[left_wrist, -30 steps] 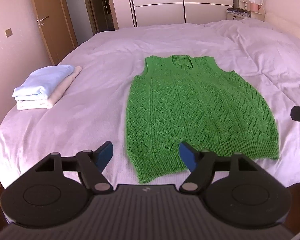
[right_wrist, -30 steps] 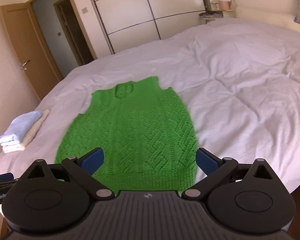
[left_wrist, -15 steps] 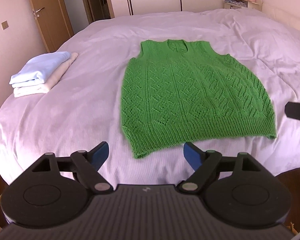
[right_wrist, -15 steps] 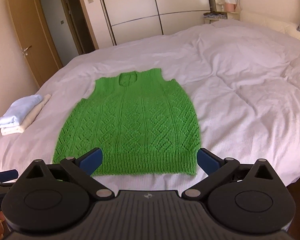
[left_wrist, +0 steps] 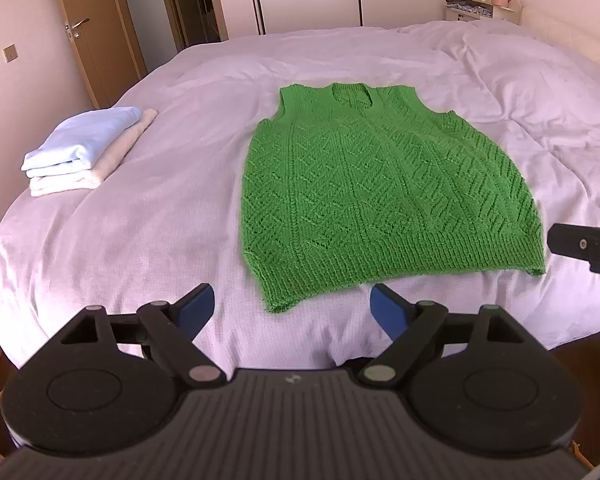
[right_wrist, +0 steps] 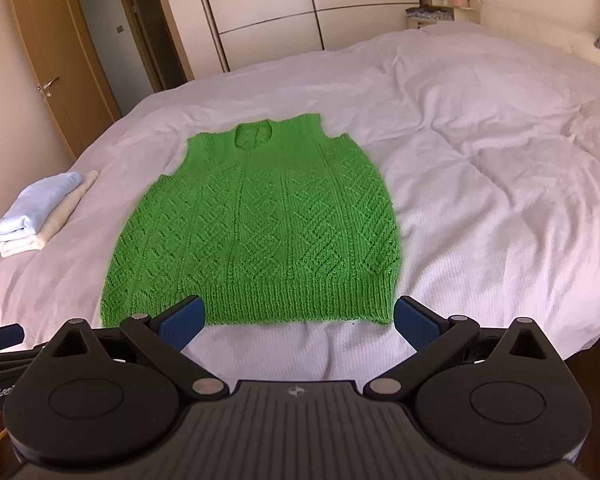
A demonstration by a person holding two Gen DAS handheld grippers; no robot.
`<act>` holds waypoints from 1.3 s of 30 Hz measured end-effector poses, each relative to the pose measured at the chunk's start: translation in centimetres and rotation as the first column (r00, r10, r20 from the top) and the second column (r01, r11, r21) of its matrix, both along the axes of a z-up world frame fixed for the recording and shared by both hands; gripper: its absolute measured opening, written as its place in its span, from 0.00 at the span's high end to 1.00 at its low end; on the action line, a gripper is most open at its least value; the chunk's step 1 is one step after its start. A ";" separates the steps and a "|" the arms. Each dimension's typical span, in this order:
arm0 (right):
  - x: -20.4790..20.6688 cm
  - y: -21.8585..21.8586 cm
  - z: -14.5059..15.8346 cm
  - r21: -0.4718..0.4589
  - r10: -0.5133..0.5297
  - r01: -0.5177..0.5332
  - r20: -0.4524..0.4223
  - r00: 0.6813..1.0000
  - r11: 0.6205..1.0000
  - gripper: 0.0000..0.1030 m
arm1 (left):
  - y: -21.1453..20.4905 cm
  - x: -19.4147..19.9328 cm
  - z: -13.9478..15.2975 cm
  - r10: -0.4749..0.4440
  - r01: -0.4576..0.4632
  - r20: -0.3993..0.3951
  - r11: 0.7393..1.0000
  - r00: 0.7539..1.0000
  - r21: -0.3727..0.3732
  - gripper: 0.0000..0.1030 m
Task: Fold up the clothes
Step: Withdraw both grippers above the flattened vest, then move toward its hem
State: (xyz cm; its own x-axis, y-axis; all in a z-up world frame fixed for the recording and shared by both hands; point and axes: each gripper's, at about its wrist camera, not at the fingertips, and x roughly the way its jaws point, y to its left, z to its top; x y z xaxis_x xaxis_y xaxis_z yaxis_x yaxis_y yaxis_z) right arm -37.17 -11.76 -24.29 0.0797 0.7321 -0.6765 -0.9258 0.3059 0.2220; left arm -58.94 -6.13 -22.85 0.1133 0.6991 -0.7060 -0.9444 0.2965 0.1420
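A green knitted sleeveless vest [left_wrist: 384, 196] lies flat on the white bed, neck away from me and ribbed hem towards me; it also shows in the right wrist view [right_wrist: 260, 236]. My left gripper [left_wrist: 292, 308] is open and empty, held back from the hem's left corner. My right gripper [right_wrist: 298, 322] is open and empty, just short of the hem. Part of the right gripper's body [left_wrist: 584, 244] shows at the right edge of the left wrist view.
A stack of folded clothes, pale blue on cream [left_wrist: 84, 148], sits at the bed's left side, also in the right wrist view [right_wrist: 40, 216]. The white duvet [right_wrist: 500, 168] is rumpled to the right. A wooden door [left_wrist: 88, 28] and wardrobe stand behind.
Both grippers have drawn back from the vest towards the bed's near edge and stayed open. The vest has not moved.
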 end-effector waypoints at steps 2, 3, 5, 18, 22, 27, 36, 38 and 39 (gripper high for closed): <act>0.1 0.2 -0.1 -0.004 -0.001 0.001 -0.001 1.000 1.000 0.00 | 0.0 -0.1 0.2 0.002 -0.002 0.000 1.000 1.000 0.003 0.18; 0.1 0.3 -0.1 -0.007 -0.002 0.002 -0.001 1.000 1.000 0.00 | 0.0 -0.2 0.2 0.005 -0.005 0.000 1.000 1.000 0.005 0.17; 0.0 0.6 -0.2 -0.008 0.003 -0.003 0.001 1.000 1.000 0.00 | 0.0 -0.3 0.2 0.013 -0.013 -0.003 1.000 1.000 0.003 0.17; -0.5 3.3 -1.2 -0.041 0.039 -0.038 0.024 0.999 0.998 0.00 | 1.5 -1.1 0.0 0.056 -0.056 -0.006 0.998 0.998 -0.014 0.15; -0.3 4.2 -1.5 -0.054 0.031 -0.029 0.031 0.999 0.998 0.00 | 2.5 -1.1 -0.1 0.047 -0.047 0.002 0.999 0.999 -0.024 0.14; 0.2 5.6 -1.8 -0.068 0.018 -0.016 0.039 0.999 0.998 0.00 | 4.4 -0.1 -0.6 0.033 -0.033 0.008 0.999 0.999 -0.038 0.12; 2.0 9.5 -3.2 -0.108 0.003 0.002 0.051 0.999 0.994 0.00 | 8.6 2.2 -2.3 0.005 -0.005 -0.004 0.996 1.000 -0.083 0.12; 2.4 10.3 -3.6 -0.121 0.001 0.006 0.055 0.999 0.993 0.00 | 9.6 2.7 -2.8 -0.001 0.000 -0.007 0.996 1.000 -0.094 0.12; 2.7 10.7 -3.8 -0.128 0.000 0.007 0.056 0.998 0.992 0.00 | 10.1 3.0 -3.1 -0.004 0.003 -0.009 0.995 1.000 -0.099 0.12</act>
State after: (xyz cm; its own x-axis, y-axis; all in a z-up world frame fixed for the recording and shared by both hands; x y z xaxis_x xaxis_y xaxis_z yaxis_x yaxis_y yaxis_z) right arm -34.50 -1.06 -28.11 0.1228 0.6394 -0.7590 -0.9345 0.3319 0.1284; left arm -55.96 3.94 -25.96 0.1092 0.6257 -0.7724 -0.9422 0.3127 0.1202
